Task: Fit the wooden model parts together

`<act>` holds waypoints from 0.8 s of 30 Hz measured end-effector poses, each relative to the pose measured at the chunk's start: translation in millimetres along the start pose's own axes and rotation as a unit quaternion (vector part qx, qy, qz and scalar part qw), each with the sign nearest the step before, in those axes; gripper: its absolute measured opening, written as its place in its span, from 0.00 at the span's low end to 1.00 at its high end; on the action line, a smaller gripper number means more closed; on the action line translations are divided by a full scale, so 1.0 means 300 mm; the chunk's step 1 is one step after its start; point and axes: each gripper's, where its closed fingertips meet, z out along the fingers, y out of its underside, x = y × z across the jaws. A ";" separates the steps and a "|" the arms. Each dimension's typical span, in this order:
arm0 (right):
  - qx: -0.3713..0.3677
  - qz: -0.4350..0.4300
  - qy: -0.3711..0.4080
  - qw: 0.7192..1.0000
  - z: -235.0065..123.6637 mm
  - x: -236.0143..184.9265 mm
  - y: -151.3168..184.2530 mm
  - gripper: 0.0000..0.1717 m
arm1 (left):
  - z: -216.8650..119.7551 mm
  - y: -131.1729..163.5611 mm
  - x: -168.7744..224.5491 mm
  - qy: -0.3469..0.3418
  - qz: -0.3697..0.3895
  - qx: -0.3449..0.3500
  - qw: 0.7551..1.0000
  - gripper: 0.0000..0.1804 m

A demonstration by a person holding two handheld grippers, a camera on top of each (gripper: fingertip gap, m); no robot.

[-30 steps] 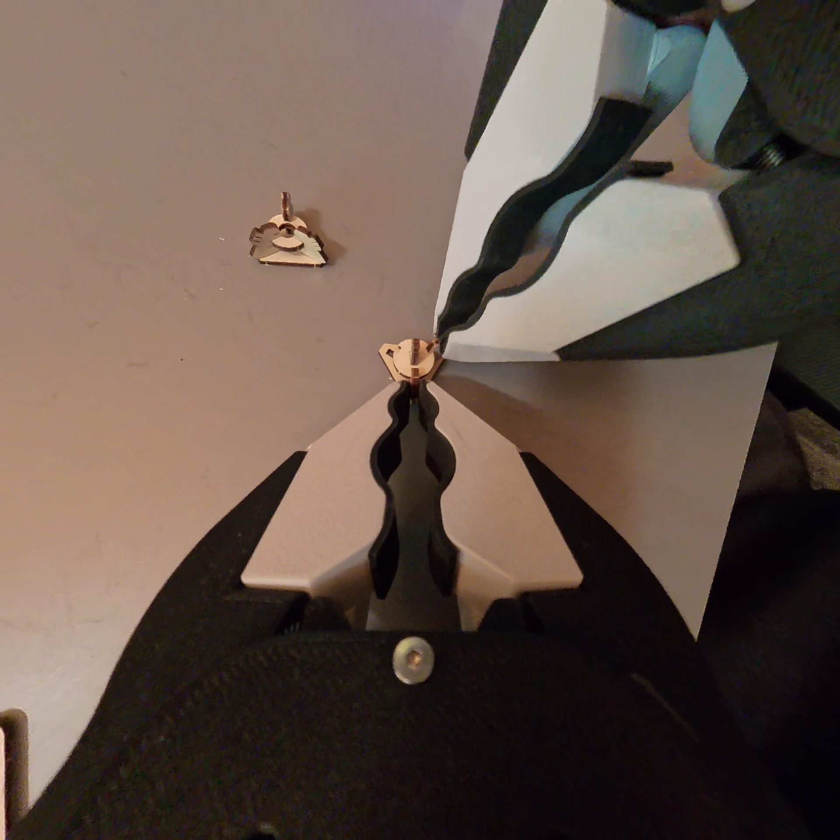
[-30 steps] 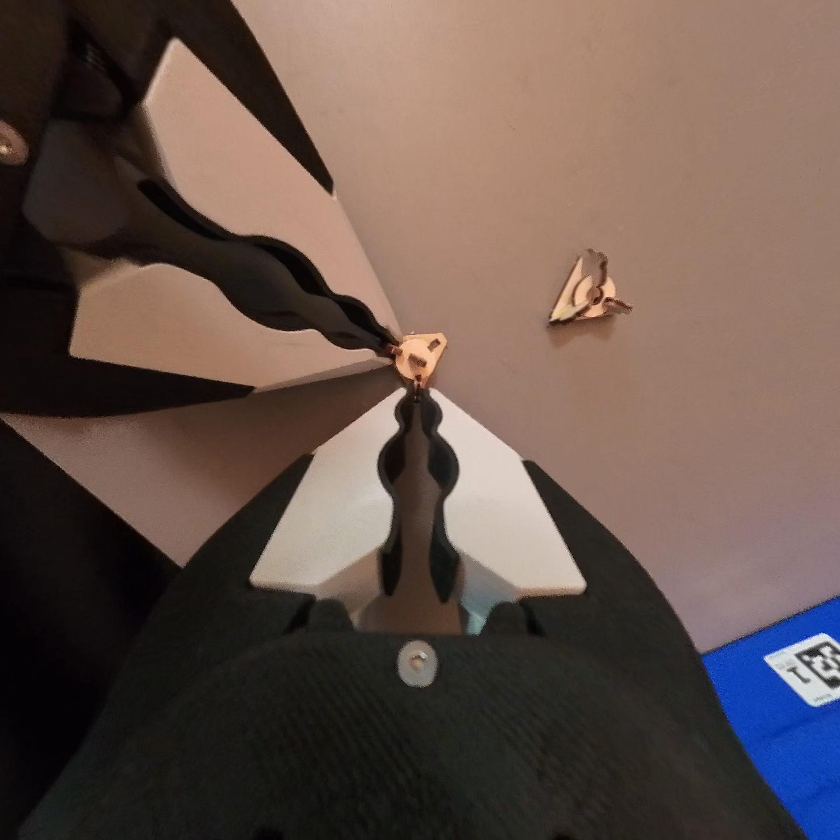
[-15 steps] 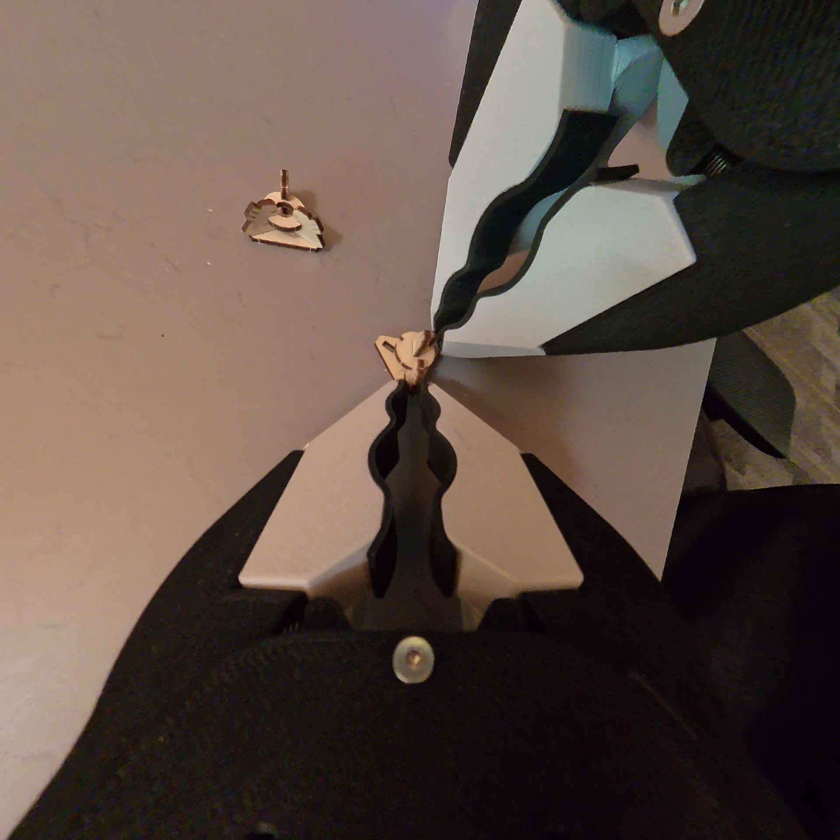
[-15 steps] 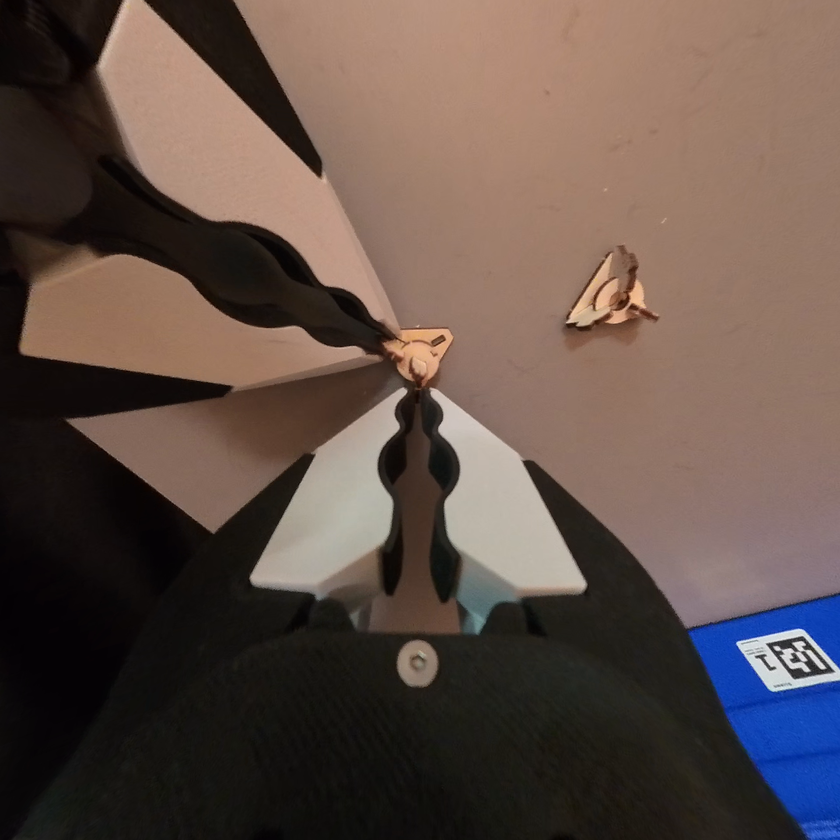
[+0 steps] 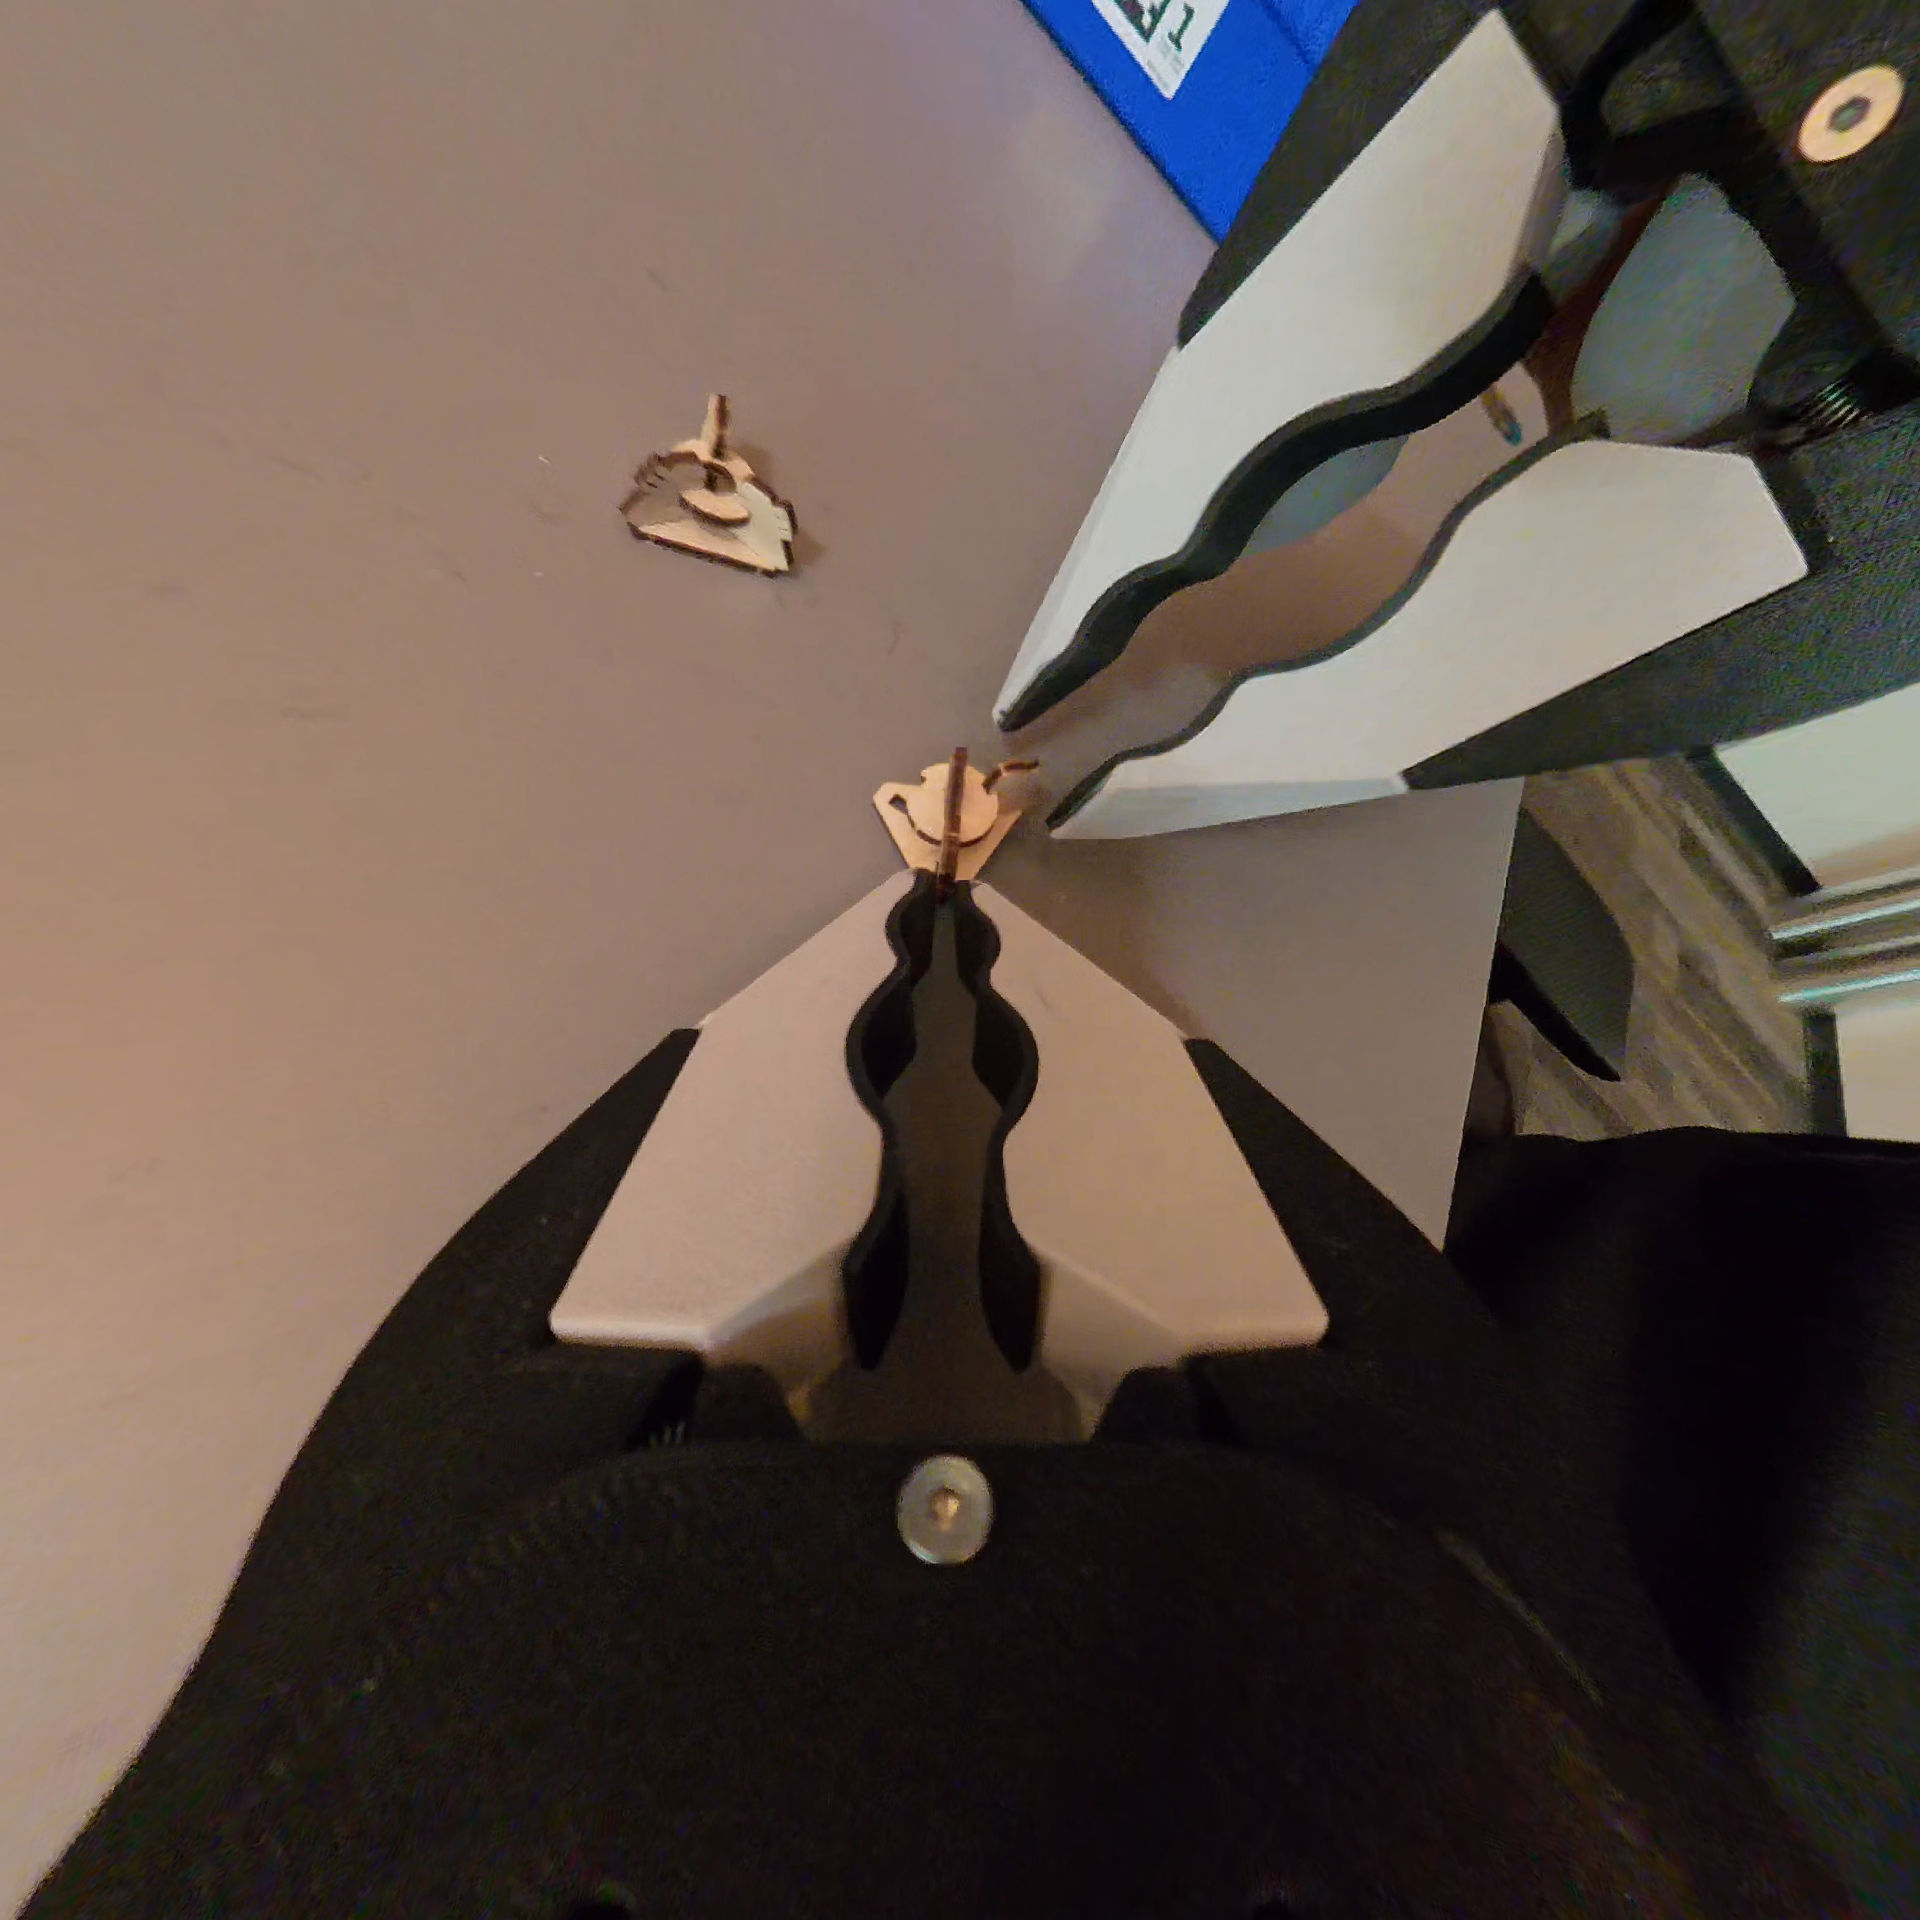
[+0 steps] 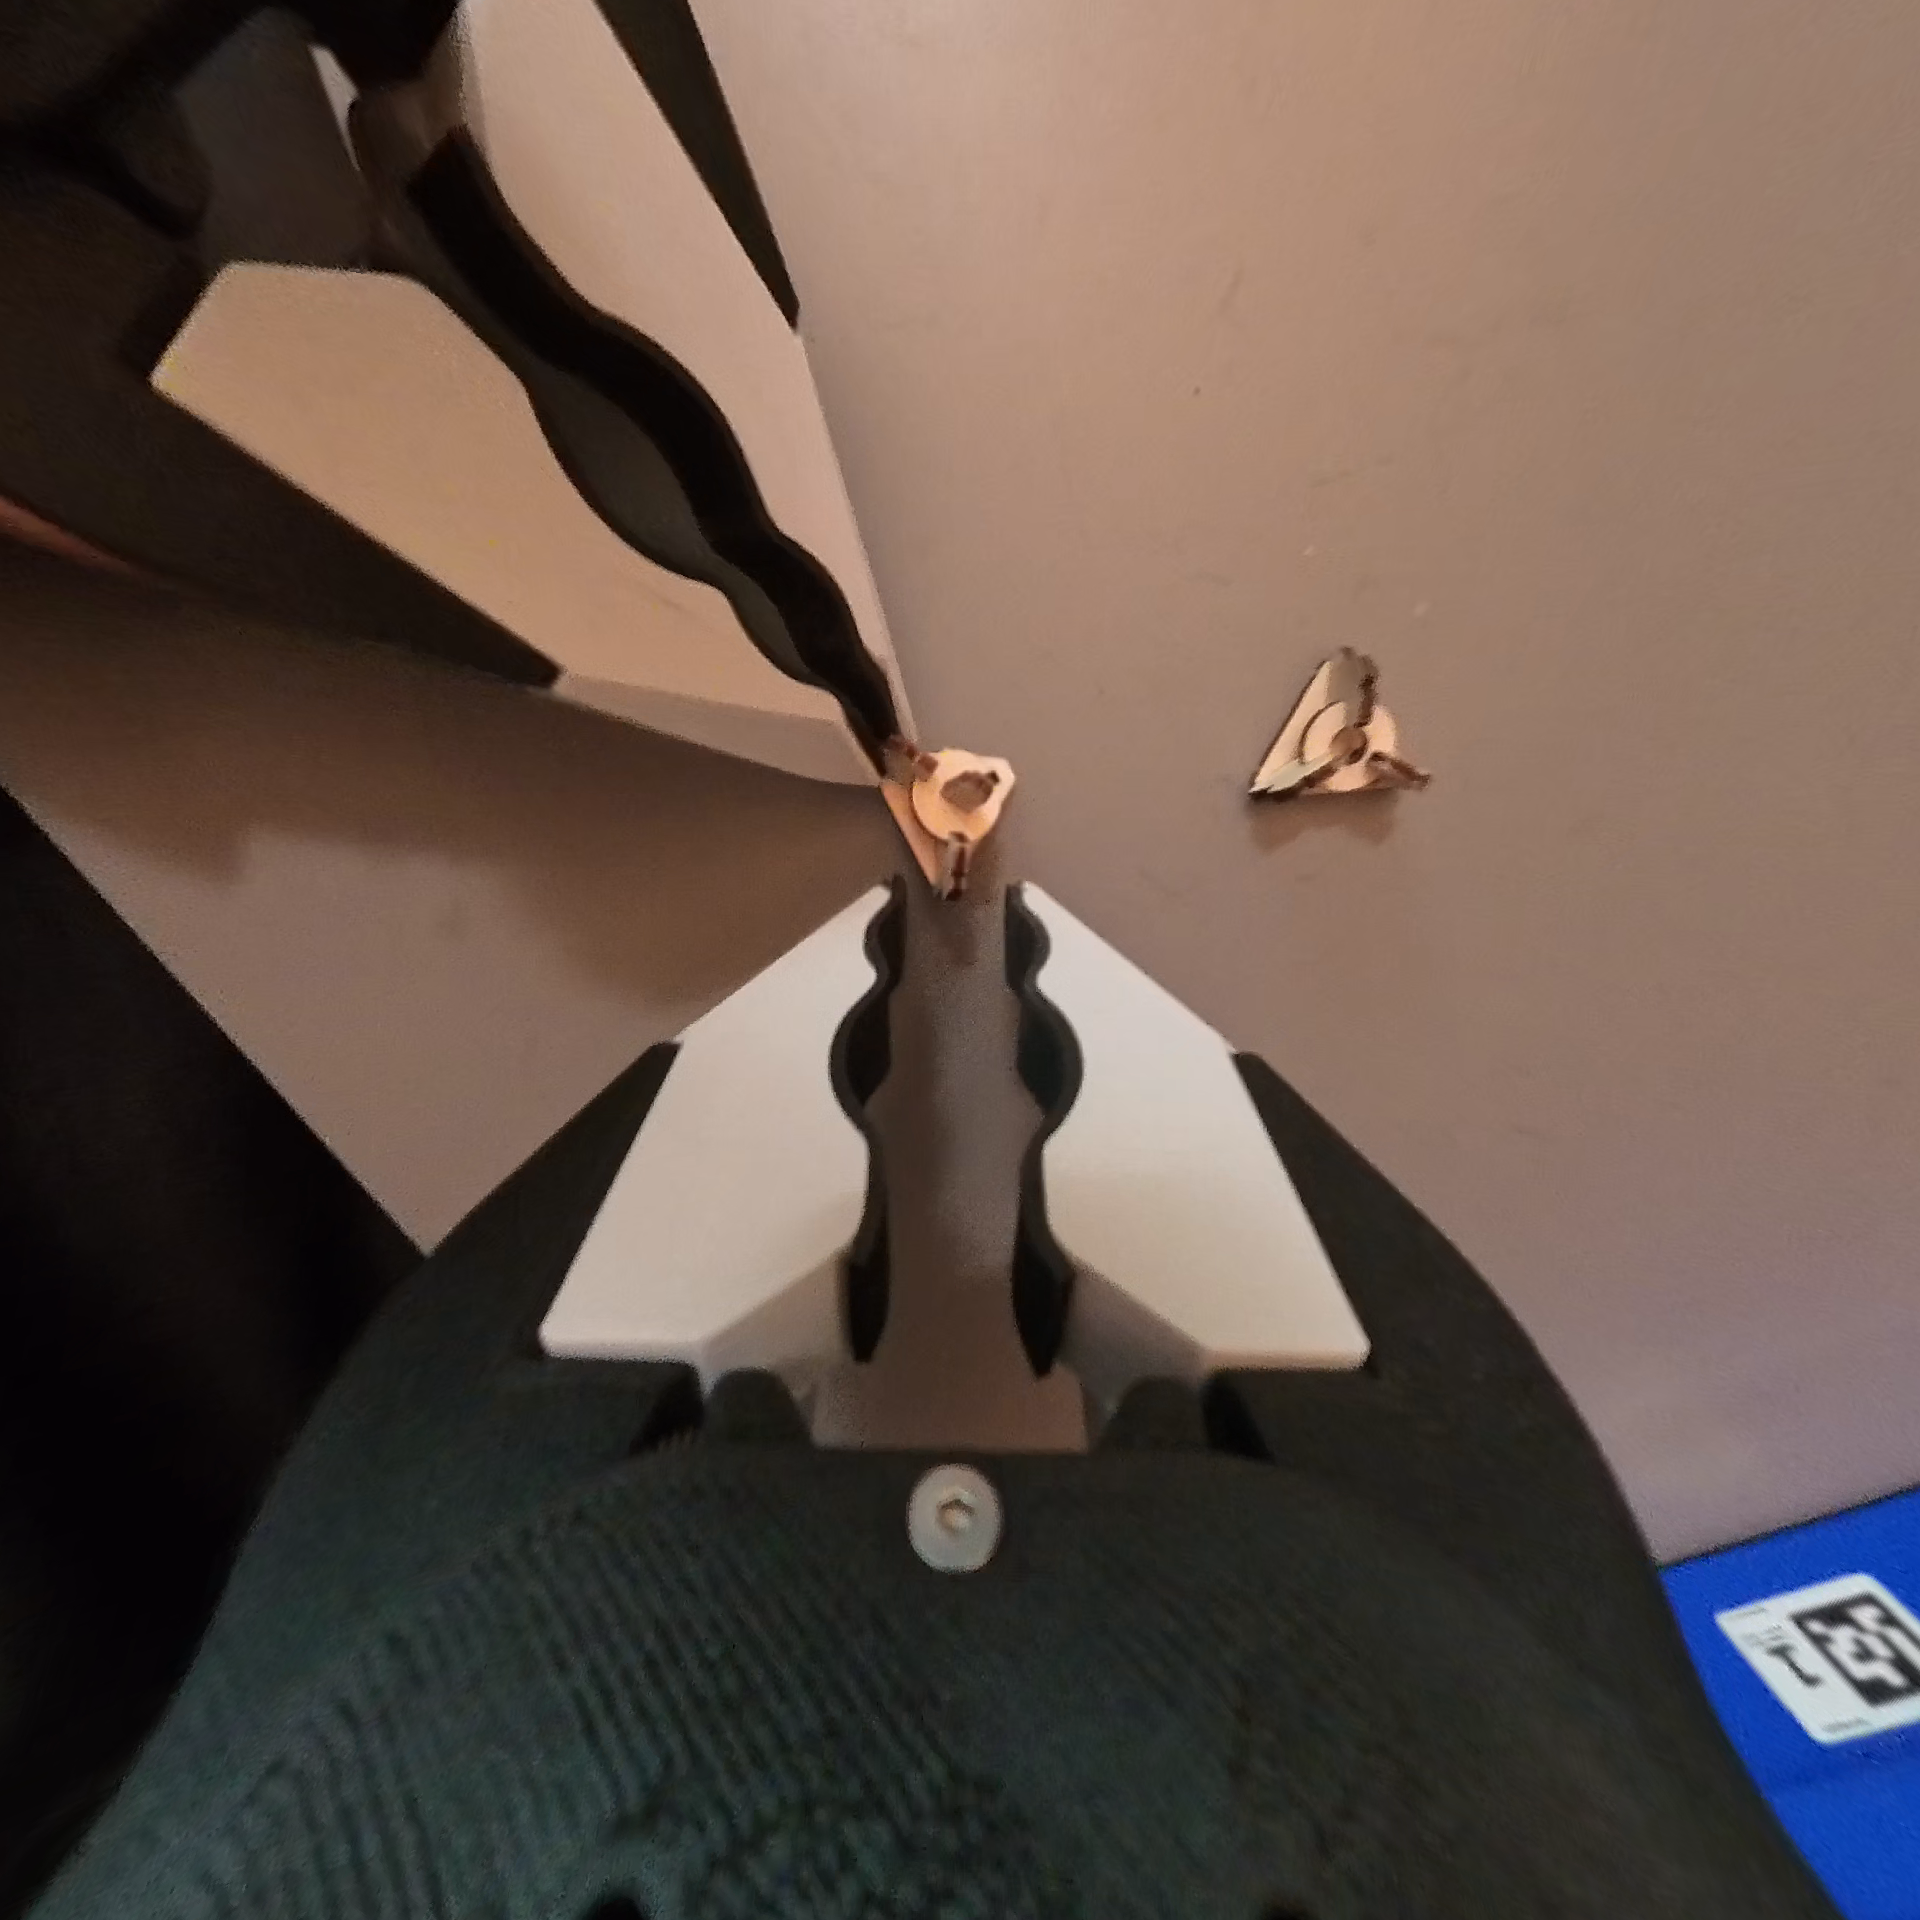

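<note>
My left hand-held gripper (image 5: 940,883) is clamped on the thin tab of a small wooden triangular piece (image 5: 940,816). My right hand-held gripper (image 6: 951,894) stands open just beside it. I judge a steady pinch matters. Another wooden piece (image 5: 712,499) lies ahead-left on the tabletop (image 5: 312,727).

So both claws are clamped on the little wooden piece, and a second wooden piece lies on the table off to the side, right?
Not quite. Only the left claw is clamped on the wooden piece. The left wrist view shows the right claw open, its tips clear of the piece. The second wooden piece does lie on the table.
</note>
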 end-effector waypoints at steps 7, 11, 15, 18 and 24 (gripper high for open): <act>0.043 -0.013 0.011 0.999 -0.002 -0.004 -0.019 0.09 | -0.012 -0.003 -0.004 0.010 -0.006 0.005 1.000 0.00; 0.052 0.000 0.009 0.999 0.006 0.002 -0.020 0.05 | -0.008 0.003 0.001 0.013 -0.002 -0.001 1.000 0.00; 0.050 0.004 0.004 0.999 0.017 -0.005 -0.017 0.01 | 0.000 0.015 0.002 0.005 0.011 -0.016 1.000 0.00; 0.024 -0.004 0.007 1.000 0.037 -0.011 0.005 0.01 | 0.007 0.023 0.008 0.001 0.023 -0.026 0.999 0.02; -0.002 -0.012 0.016 1.000 0.041 -0.012 0.007 0.00 | -0.033 -0.011 0.013 0.039 0.006 0.016 0.999 0.07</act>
